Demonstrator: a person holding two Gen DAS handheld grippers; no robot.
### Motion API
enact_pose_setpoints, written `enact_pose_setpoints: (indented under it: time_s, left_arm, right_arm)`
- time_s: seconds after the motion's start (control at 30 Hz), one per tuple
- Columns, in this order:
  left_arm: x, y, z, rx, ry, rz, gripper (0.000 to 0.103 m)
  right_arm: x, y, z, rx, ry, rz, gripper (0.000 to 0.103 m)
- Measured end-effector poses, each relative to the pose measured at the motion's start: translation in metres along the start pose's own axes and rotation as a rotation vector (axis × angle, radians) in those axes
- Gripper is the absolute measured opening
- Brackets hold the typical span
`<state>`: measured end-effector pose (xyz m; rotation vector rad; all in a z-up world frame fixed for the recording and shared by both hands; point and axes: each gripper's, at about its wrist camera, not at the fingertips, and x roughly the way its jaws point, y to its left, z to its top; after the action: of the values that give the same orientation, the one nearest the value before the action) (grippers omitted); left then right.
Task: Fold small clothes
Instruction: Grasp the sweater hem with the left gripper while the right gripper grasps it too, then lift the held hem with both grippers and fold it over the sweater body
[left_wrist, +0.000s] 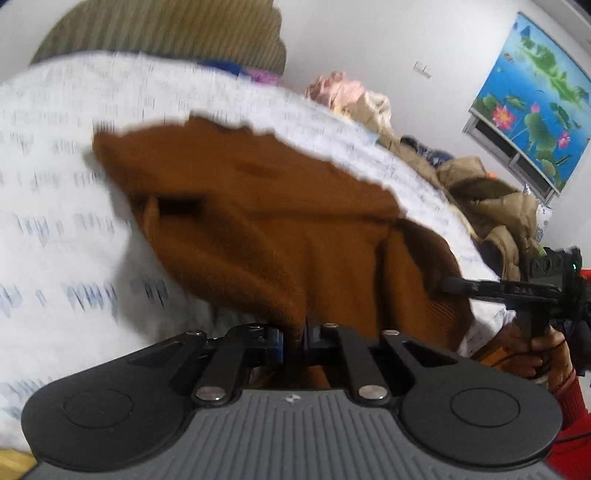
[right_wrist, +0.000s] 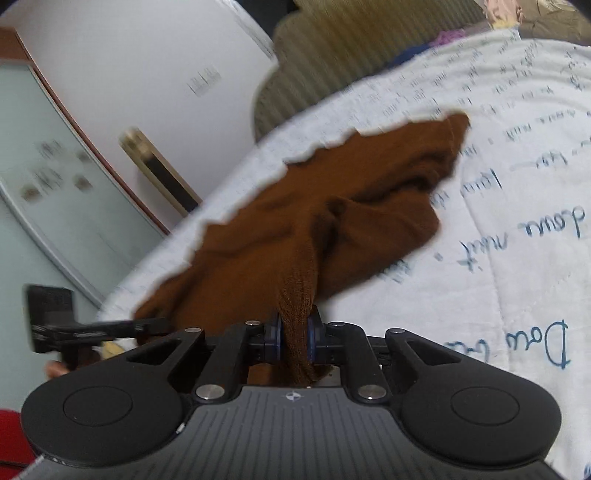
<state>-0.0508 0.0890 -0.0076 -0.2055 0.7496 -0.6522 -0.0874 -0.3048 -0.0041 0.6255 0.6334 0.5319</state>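
Your left gripper (left_wrist: 295, 338) is pressed nearly together, pinching an edge of the brown knit garment (left_wrist: 266, 229) between its blue pads. Move across and your right gripper (right_wrist: 295, 341) is clamped on a thicker rolled bunch of the same knit, its jaws a little wider apart around it. In the left wrist view that right gripper shows at the far right, its fingers (left_wrist: 458, 285) biting the garment's edge, with your hand (left_wrist: 543, 350) on the handle.

The garment lies rumpled on the bed, its long axis running from your grippers up and away; in the right wrist view the far end points to the upper right.

Beneath it, a white bedsheet (left_wrist: 66, 236) with blue script. Beyond: a striped headboard (left_wrist: 166, 33), piled clothes (left_wrist: 476, 195), a lotus picture (left_wrist: 535, 107) on the wall.
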Motion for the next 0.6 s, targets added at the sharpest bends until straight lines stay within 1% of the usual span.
enact_pose_setpoints:
  time_s: [0.1,0.17,0.2,0.23,0.27,0.33,0.37,0.4,0.43,0.47,0.5,0.53,0.57,0.6]
  left_arm:
    - [-0.022,-0.002,0.033,0.011,-0.090,-0.028,0.009]
    - [-0.026,-0.004,0.058,0.024,-0.136,-0.020,0.009]
    - [-0.024,-0.004,0.070,0.036,-0.157,0.000,0.009]
    - [-0.018,-0.004,0.080,0.058,-0.179,0.045,0.009]
    - [-0.009,-0.004,0.088,0.087,-0.183,0.088,0.009]
    - [0.015,0.001,0.097,0.103,-0.168,0.163,0.012]
    - [0.033,0.008,0.099,0.096,-0.140,0.190,0.013]
    - [0.049,0.016,0.099,0.078,-0.098,0.208,0.017]
    - [0.063,0.024,0.099,0.051,-0.053,0.224,0.027]
    - [0.077,0.034,0.095,0.006,0.007,0.238,0.034]
    - [0.084,0.043,0.091,-0.036,0.040,0.234,0.045]
    - [0.085,0.052,0.085,-0.079,0.040,0.210,0.051]
    - [0.080,0.058,0.080,-0.118,0.017,0.172,0.053]
    - [0.071,0.061,0.074,-0.146,-0.007,0.137,0.061]
  right_arm:
    - [-0.027,0.008,0.011,0.029,-0.104,0.071,0.018]
    - [-0.036,0.005,0.024,0.069,-0.175,0.085,0.018]
    - [-0.036,0.003,0.030,0.077,-0.198,0.064,0.018]
    - [-0.034,-0.001,0.034,0.081,-0.209,0.024,0.018]
    - [-0.028,-0.007,0.037,0.093,-0.209,-0.023,0.018]
    - [-0.013,-0.021,0.037,0.126,-0.184,-0.110,0.018]
    - [-0.005,-0.028,0.035,0.136,-0.161,-0.154,0.018]
    - [0.004,-0.034,0.031,0.140,-0.134,-0.203,0.020]
    - [0.012,-0.041,0.027,0.148,-0.111,-0.247,0.023]
    - [0.016,-0.048,0.020,0.168,-0.103,-0.258,0.023]
    - [0.016,-0.055,0.016,0.205,-0.111,-0.229,0.023]
    - [0.014,-0.058,0.012,0.242,-0.125,-0.194,0.027]
    - [0.011,-0.062,0.010,0.275,-0.138,-0.164,0.029]
    - [0.007,-0.066,0.009,0.300,-0.146,-0.135,0.032]
